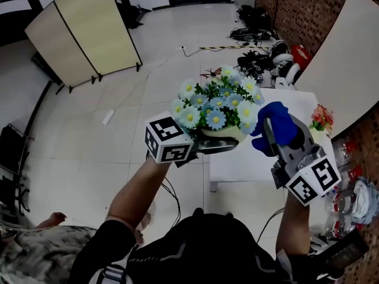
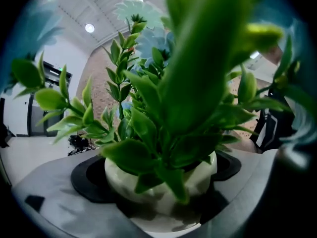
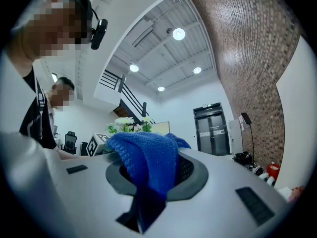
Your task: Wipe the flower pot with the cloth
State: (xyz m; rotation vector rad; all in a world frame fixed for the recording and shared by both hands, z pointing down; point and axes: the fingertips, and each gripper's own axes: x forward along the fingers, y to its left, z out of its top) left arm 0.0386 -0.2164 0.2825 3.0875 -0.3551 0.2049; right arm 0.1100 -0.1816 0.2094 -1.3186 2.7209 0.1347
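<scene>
The left gripper (image 1: 214,143) is closed on the flower pot (image 1: 224,135), a small cream pot held up in the air in front of the person, above the near edge of a white table (image 1: 254,161); in the left gripper view the pot's rounded wall sits squarely between the two jaws, with both dark pads pressed against its sides, and green leaves (image 2: 148,128) fill most of the frame above it; white and pale blue daisies (image 1: 216,102) spread over the pot's rim in the head view. The right gripper (image 1: 273,136) is clamped on the cloth (image 1: 278,122), a blue knitted piece bunched between its jaws; in the right gripper view the cloth drapes over the jaw tips and hangs down into the gap behind them. The cloth is just beside the right side of the pot and meets the outer flowers; whether it touches the pot's wall I cannot tell. Both grippers are raised to about the same height, with their marker cubes facing the head camera. A small pink-flowered plant (image 1: 321,118) stands at the far right of the table; a folding screen (image 1: 89,34) stands well apart on the tiled floor, and cables and gear (image 1: 260,46) lie near the brick wall (image 1: 308,10).
</scene>
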